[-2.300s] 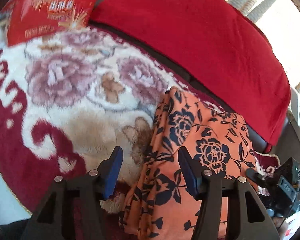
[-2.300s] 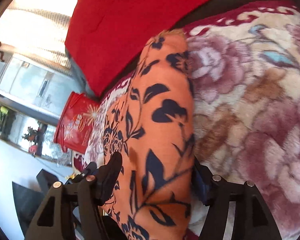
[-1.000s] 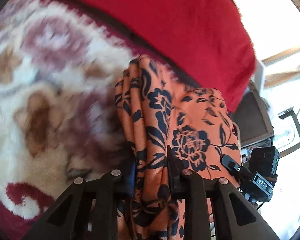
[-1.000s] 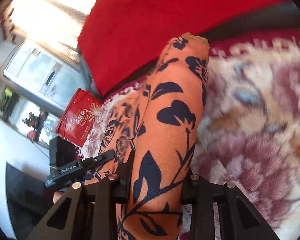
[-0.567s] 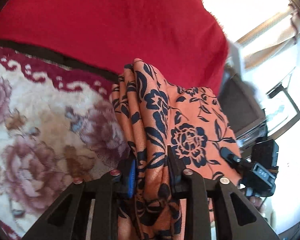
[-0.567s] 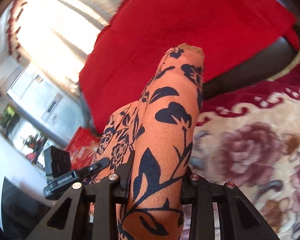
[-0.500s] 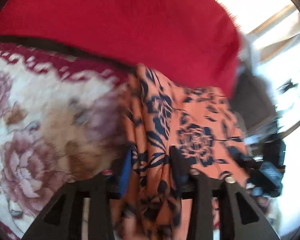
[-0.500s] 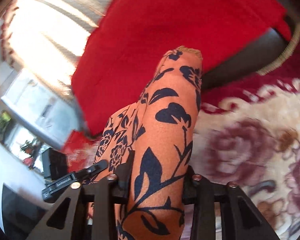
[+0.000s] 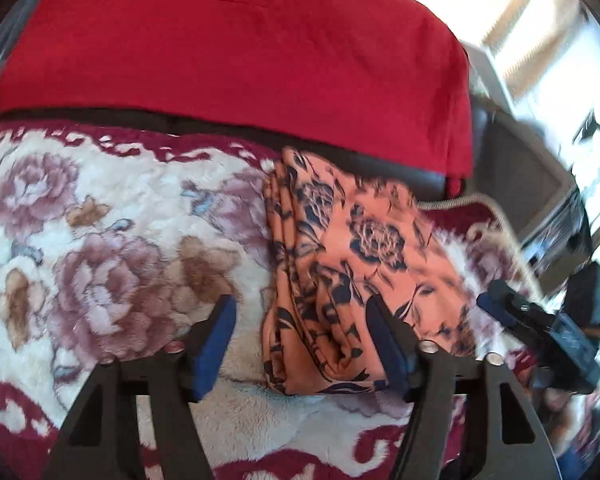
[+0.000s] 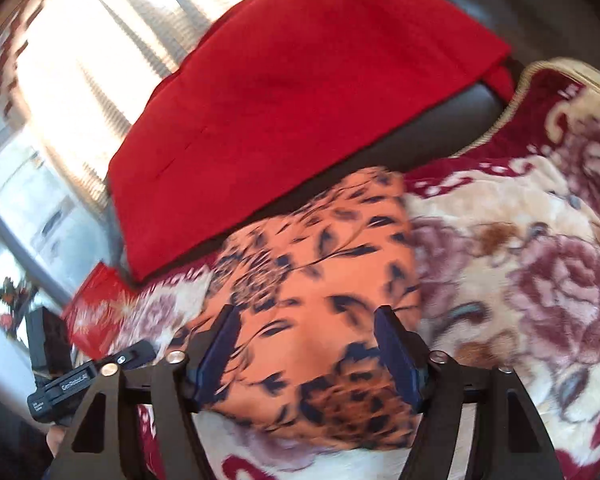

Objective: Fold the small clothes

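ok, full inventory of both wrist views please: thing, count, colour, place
folded garment: 1, orange with dark floral print, lying on the blanket near the red cover
blanket: 1, cream with mauve flowers and maroon border, under the garment
red cover: 1, red, over the dark backrest behind
red packet: 1, red with gold print, on the blanket's far end, right wrist view
left tool: 1, black with blue pads, jaws opening, garment edge between them, unpressed
right tool: 1, same colours, jaws opening over the garment
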`<state>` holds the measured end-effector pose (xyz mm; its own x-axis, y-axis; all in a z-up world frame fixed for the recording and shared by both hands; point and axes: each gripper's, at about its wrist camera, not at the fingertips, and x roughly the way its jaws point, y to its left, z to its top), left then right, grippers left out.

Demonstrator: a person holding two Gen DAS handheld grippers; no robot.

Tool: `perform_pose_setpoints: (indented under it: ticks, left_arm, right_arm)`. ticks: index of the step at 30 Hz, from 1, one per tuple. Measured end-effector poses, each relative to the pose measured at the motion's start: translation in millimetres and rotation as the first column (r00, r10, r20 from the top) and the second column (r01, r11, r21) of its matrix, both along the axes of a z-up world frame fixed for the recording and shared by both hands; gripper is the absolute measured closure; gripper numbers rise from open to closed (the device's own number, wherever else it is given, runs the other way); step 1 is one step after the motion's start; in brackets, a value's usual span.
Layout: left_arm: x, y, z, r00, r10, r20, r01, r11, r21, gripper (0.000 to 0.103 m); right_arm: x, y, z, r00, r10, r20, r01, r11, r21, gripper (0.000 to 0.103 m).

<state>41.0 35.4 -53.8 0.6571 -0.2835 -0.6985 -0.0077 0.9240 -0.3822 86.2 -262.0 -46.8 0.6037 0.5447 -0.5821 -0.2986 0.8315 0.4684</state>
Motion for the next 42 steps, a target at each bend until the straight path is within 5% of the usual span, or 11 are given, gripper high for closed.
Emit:
perform_pose_setpoints:
  ticks: [2, 3, 5, 9, 14, 21, 29, 42]
  left_arm:
    - [18.8, -2.7, -22.3, 0.990, 0.058, -0.125, -0.051, 0.997, 0.064, 0.034]
    - [20.2, 3.8, -32.7, 0.985, 0.069, -0.160, -0.069, 0.998, 0.009, 0.034]
    - [9.5, 14.4, -28.1, 0.983, 0.105, -0.150, -0.112, 0.993, -0.040, 0.034]
    - [-22.9, 16.3, -4.6, 0.985, 0.155, -0.081, -0.150, 0.986, 0.070, 0.034]
    - [-68.6, 16.1, -8.6, 0.981, 0.173, -0.090, -0.164, 0.981, 0.106, 0.034]
    - [-125.4, -25.1, -17.2, 0.992, 0.118, -0.037, -0.102, 0.950, 0.296, 0.025]
    - [-140.4, -52.8, 29.2, 0.992, 0.104, 0.068, -0.122, 0.908, 0.402, 0.018]
    - [-134.6, -50.2, 65.4, 0.981, 0.145, 0.125, -0.177, 0.934, 0.311, 0.011]
  right_arm:
    - [3.1, 15.9, -18.1, 0.995, 0.036, -0.089, -0.041, 0.998, -0.047, 0.022]
    - [-2.6, 18.6, -21.4, 0.995, 0.028, -0.094, -0.035, 0.997, -0.067, 0.022]
    - [-27.5, 16.1, -12.4, 0.999, 0.013, -0.040, -0.015, 0.999, -0.048, 0.022]
    - [-75.5, 5.0, -15.1, 0.999, -0.046, -0.009, 0.046, 0.999, 0.018, 0.022]
    - [-134.9, 2.4, -47.2, 0.991, -0.120, -0.060, 0.125, 0.990, 0.072, 0.021]
    - [-188.7, 26.4, -76.3, 0.988, -0.147, -0.050, 0.146, 0.989, -0.028, 0.017]
    - [-194.0, 47.0, -53.3, 0.993, -0.114, 0.039, 0.119, 0.971, -0.206, 0.005]
    - [-169.6, 42.2, 11.9, 0.977, -0.141, 0.161, 0.190, 0.918, -0.349, 0.004]
